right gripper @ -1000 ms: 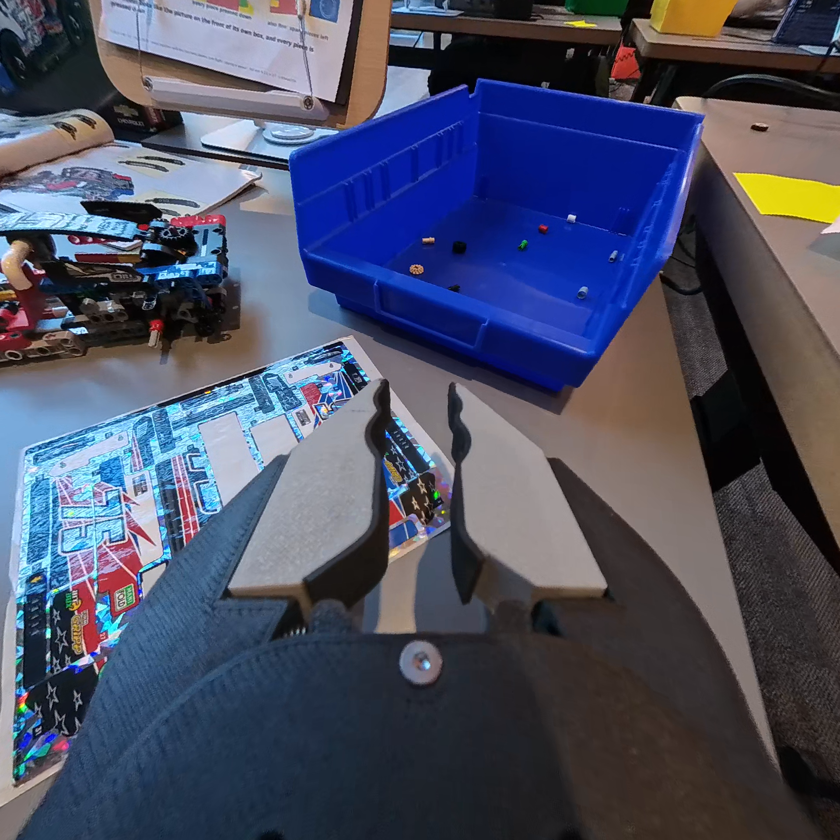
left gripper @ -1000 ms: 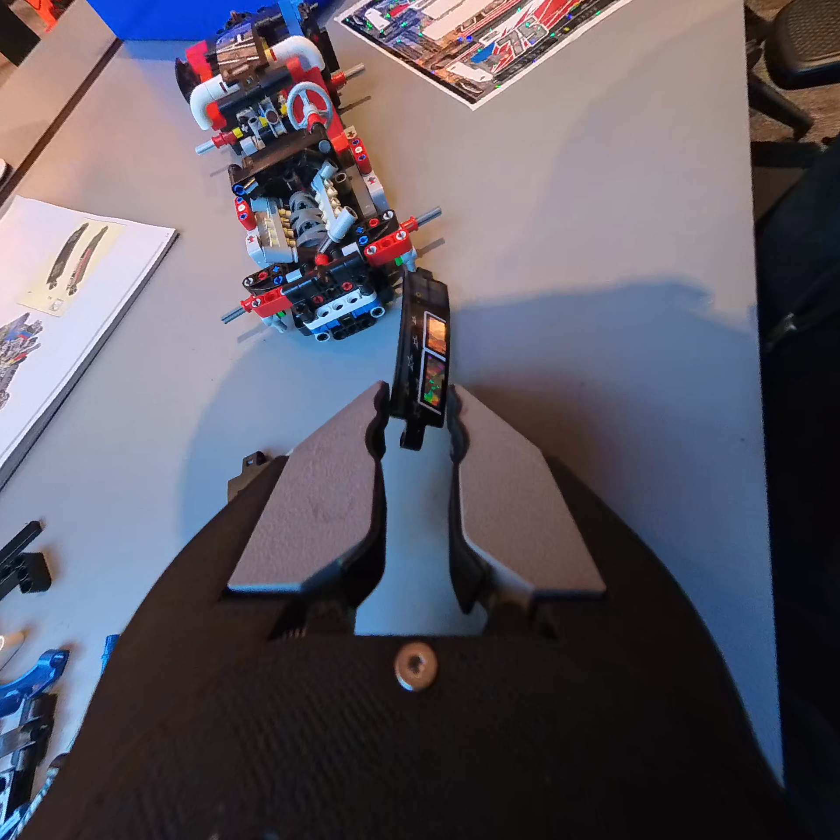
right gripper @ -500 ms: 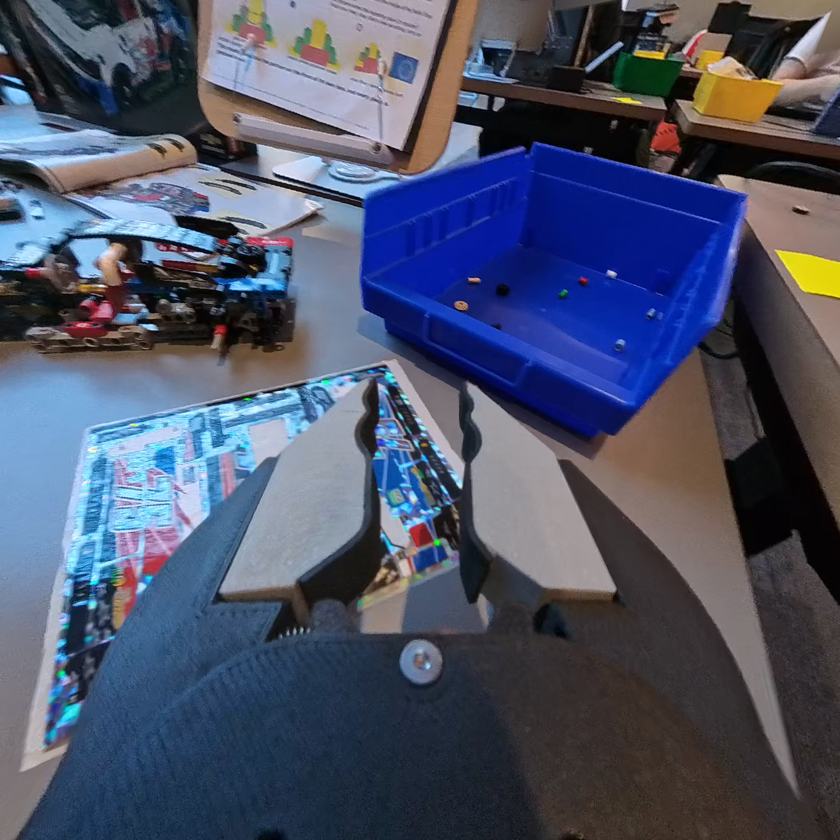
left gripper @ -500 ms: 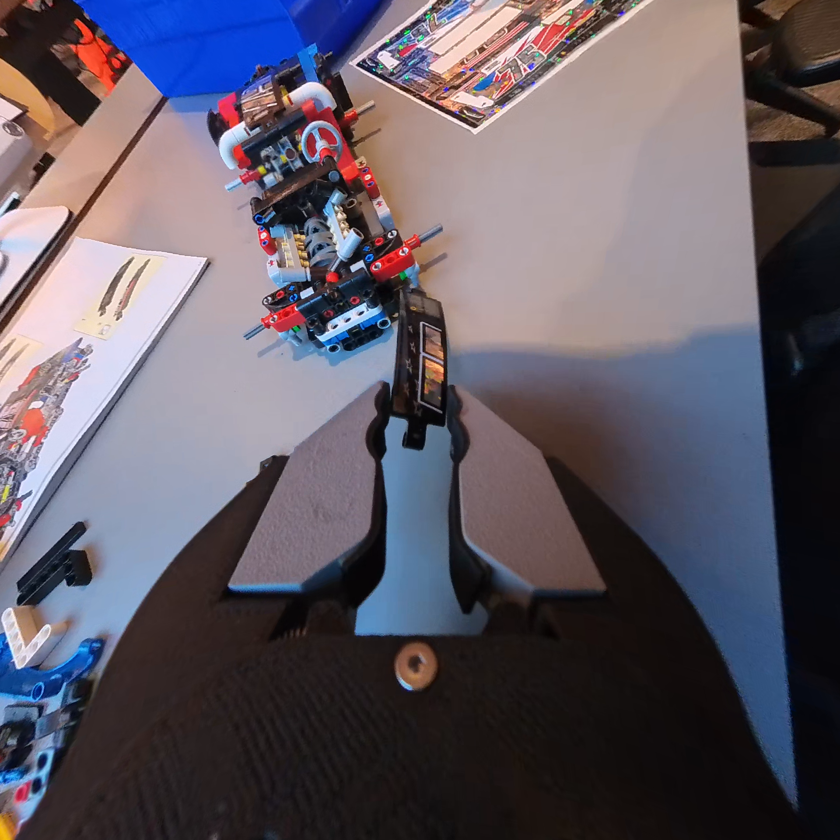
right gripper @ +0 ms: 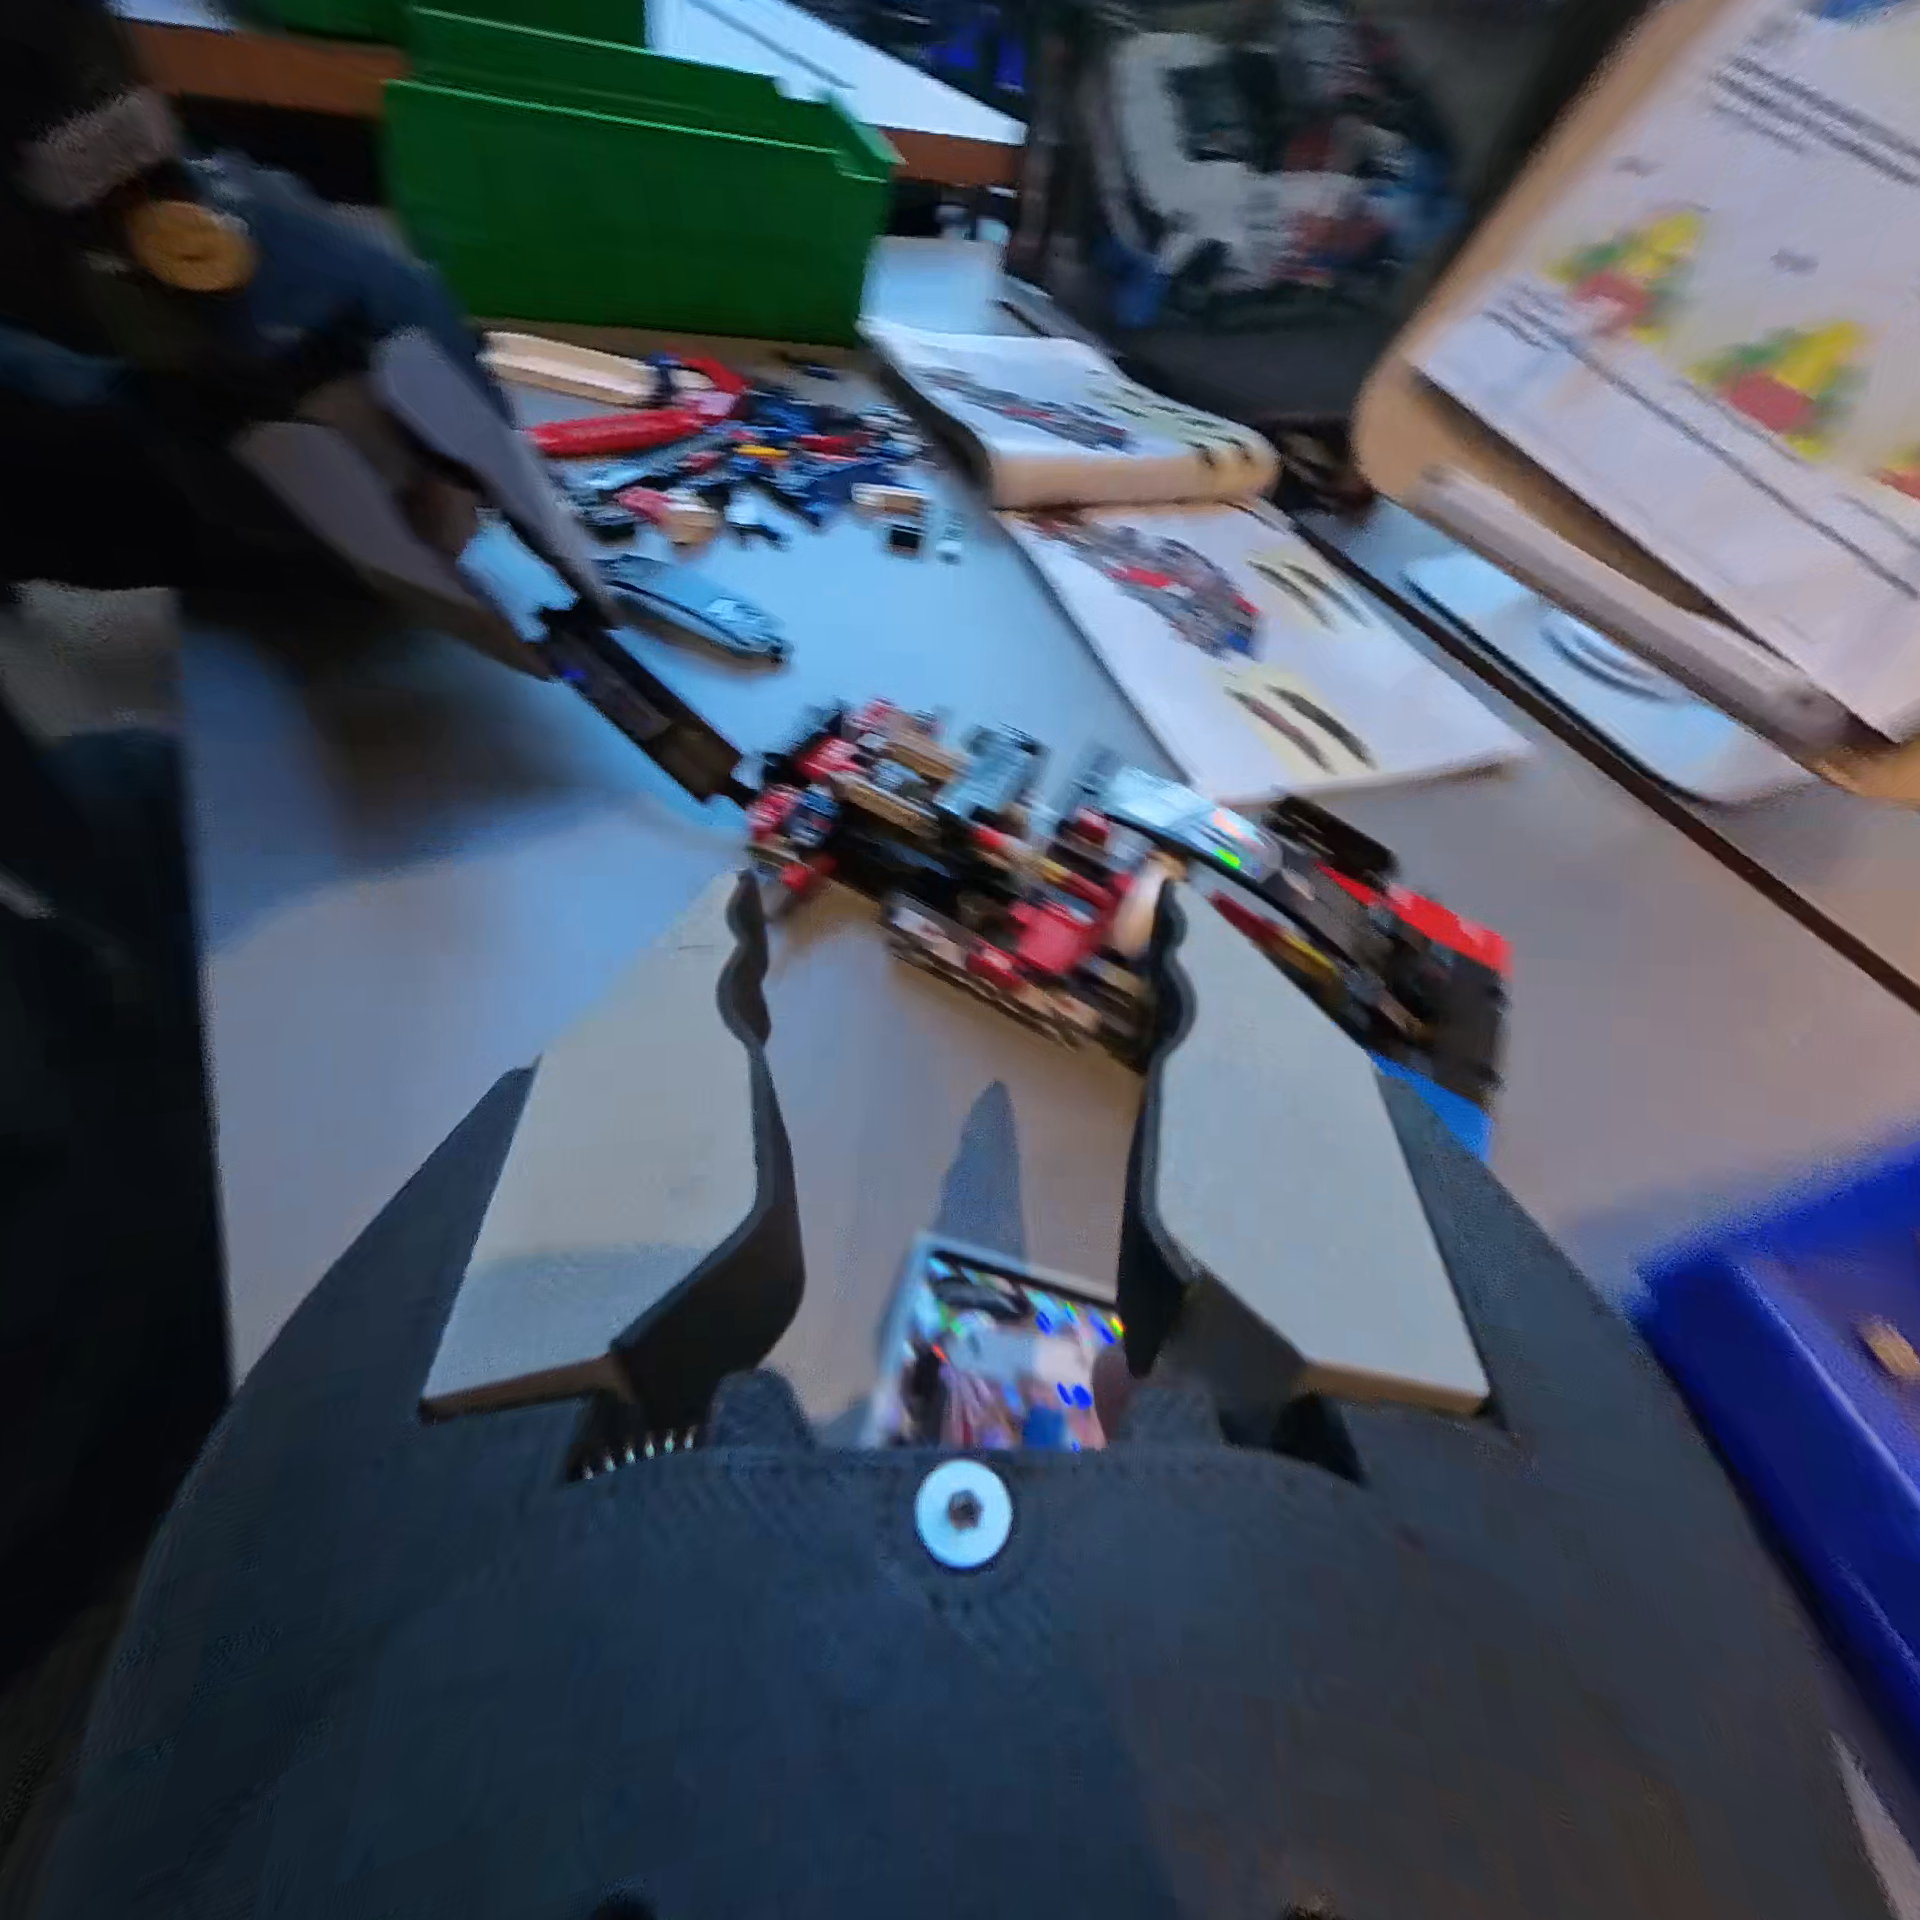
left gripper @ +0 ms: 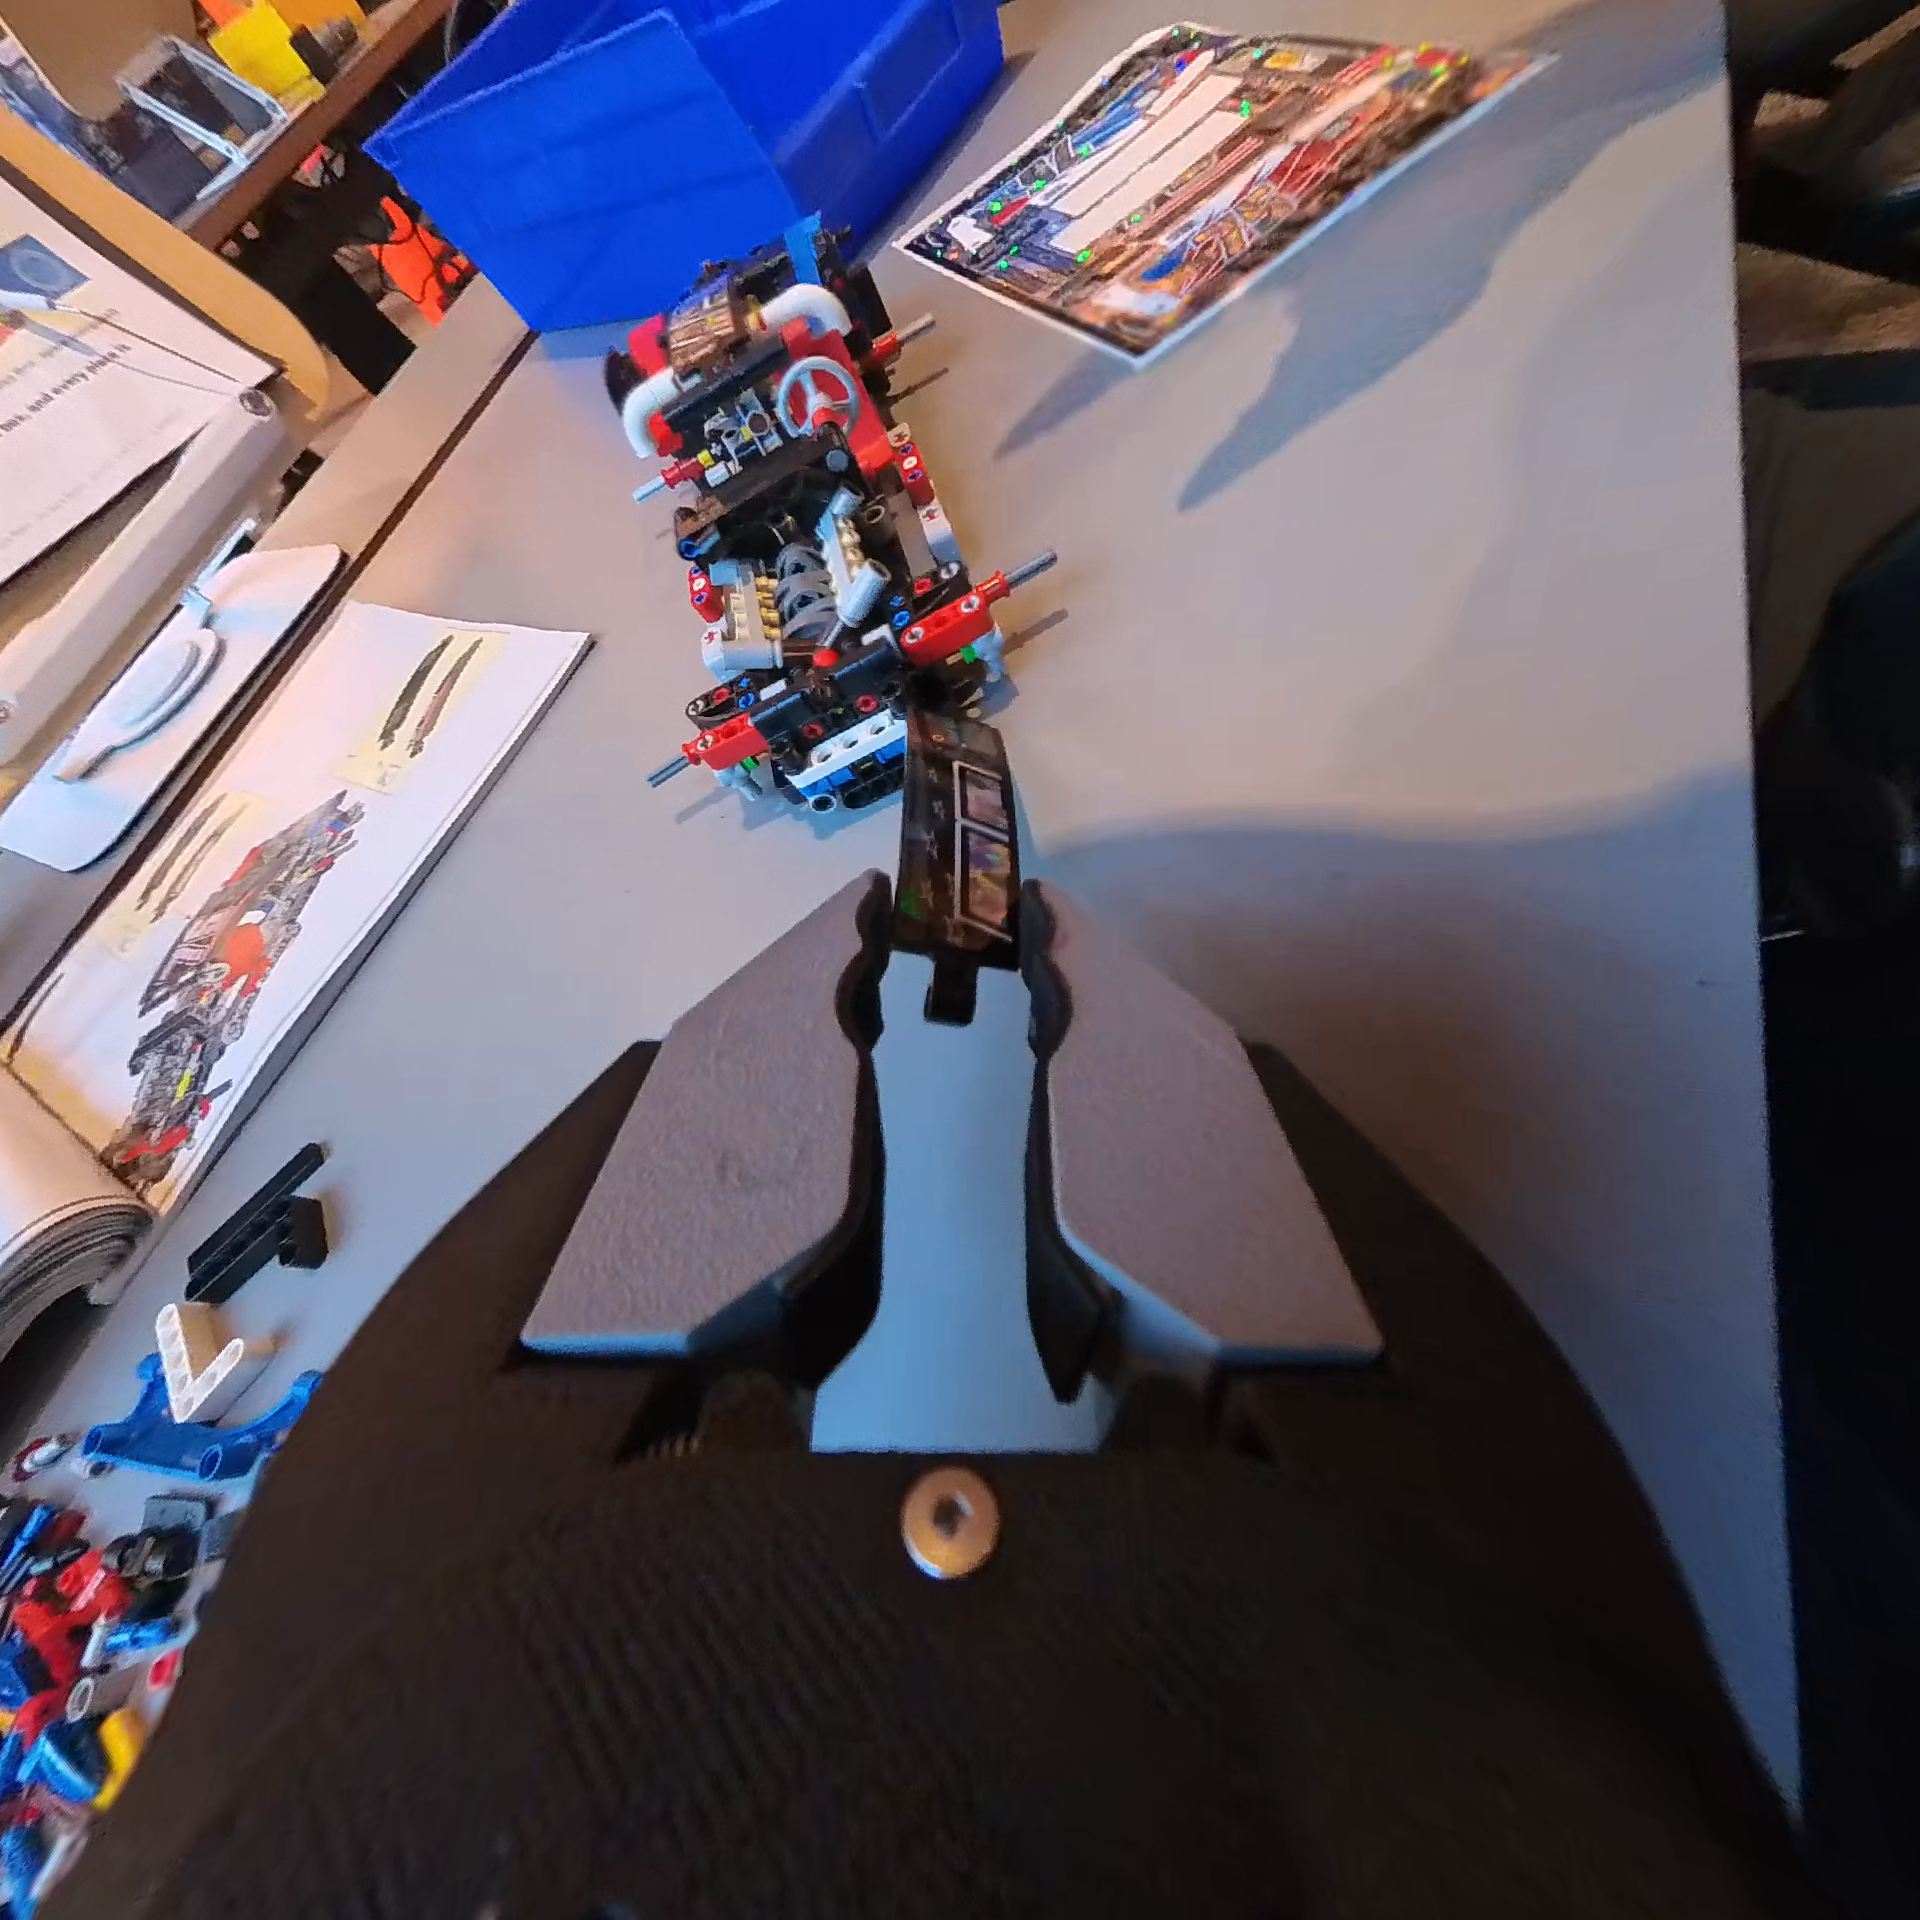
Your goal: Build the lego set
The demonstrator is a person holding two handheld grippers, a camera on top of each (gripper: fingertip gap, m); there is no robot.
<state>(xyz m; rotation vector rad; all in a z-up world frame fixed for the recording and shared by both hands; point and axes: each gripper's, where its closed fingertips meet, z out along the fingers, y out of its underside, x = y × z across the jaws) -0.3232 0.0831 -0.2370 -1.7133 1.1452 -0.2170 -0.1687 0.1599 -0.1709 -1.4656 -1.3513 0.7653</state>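
right claw [right gripper: 956, 940] now spread wider, toward blocky plastic chassis [right gripper: 1049, 883]

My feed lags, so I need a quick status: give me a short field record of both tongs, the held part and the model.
left tongs: shut on the curved black stickered panel
panel tip: at the near end of the red-and-black brick car chassis; contact unclear
right tongs: open, empty, pointed at the chassis
table: grey tabletop, holographic sticker sheet, blue plastic bin
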